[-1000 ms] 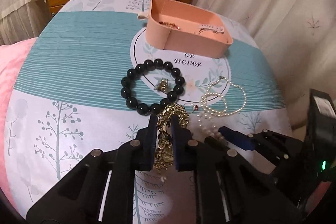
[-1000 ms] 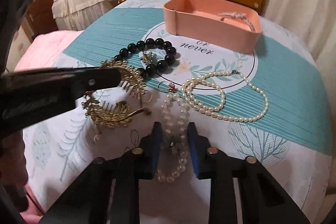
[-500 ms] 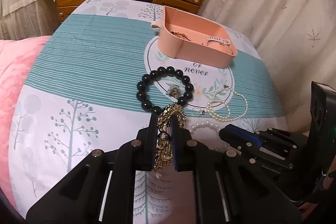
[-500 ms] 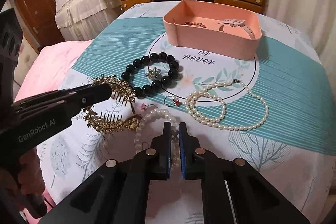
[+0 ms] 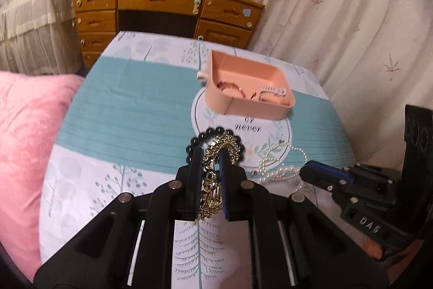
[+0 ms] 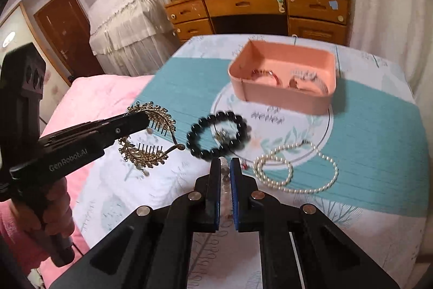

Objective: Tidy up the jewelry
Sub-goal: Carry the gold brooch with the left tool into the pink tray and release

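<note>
My left gripper (image 5: 208, 156) is shut on a gold leaf-shaped hair comb (image 5: 213, 175) and holds it above the table; the comb also shows in the right wrist view (image 6: 151, 137). My right gripper (image 6: 224, 167) is shut on a pearl bracelet (image 6: 224, 175), lifted off the cloth. A black bead bracelet (image 6: 216, 134) and a long pearl necklace (image 6: 295, 169) lie on the tablecloth. A pink box (image 6: 284, 77) behind them holds a red bracelet (image 6: 265, 73) and a pink watch (image 6: 308, 79). The box also shows in the left wrist view (image 5: 249, 85).
The table has a teal and white cloth (image 5: 130, 110). A pink cushion (image 5: 24, 142) lies at the left. A wooden dresser (image 6: 257, 10) stands behind the table, curtains (image 5: 338, 4) at the right.
Both grippers have risen from the table, the left with the gold comb, the right with the pearl bracelet. The right gripper closed on the pearls a second ago.
</note>
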A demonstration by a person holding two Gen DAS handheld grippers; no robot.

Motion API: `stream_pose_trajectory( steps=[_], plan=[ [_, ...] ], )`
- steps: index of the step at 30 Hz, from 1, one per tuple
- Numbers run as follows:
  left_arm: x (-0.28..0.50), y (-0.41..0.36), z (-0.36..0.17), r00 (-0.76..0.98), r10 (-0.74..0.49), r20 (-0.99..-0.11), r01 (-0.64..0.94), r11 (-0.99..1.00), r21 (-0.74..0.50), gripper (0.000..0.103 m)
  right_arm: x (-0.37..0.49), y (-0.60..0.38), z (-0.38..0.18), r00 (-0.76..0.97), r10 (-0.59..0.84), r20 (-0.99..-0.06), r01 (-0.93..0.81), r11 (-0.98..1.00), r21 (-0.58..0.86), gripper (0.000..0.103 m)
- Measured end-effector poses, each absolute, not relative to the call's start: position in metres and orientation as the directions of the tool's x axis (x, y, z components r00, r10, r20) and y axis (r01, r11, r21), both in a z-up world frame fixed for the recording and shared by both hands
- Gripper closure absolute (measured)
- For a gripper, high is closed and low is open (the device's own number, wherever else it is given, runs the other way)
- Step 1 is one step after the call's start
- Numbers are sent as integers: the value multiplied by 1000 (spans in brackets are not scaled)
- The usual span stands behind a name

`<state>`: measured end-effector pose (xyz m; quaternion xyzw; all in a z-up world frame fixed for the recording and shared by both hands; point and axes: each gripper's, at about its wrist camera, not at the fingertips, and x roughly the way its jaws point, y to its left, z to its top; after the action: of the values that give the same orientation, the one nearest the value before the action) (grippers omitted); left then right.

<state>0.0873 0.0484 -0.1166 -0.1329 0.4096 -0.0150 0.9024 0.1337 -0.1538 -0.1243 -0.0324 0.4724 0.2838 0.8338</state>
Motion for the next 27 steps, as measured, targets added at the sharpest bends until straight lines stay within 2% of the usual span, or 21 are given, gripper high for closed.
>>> stream_pose_trajectory(
  steps=[6,16,21,27],
  plan=[
    [100,52,-91,695,-118,-710,-61,973,-221,94,148,-156,-87,442,493,-749,-520,822,234,97],
    [159,53,-51,774,-105,-625,-17,983,-185,94,186,-149,-46,563,519,-643,-542,819,187,97],
    [199,37,-45,815,-108,-570,30,989,-144,94,217,-144,-35,631,507,-588,-532,834,148,97],
    [252,16,-54,811,-144,-567,82,988,-133,94,259,-150,-37,682,476,-555,-488,862,139,96]
  ],
)
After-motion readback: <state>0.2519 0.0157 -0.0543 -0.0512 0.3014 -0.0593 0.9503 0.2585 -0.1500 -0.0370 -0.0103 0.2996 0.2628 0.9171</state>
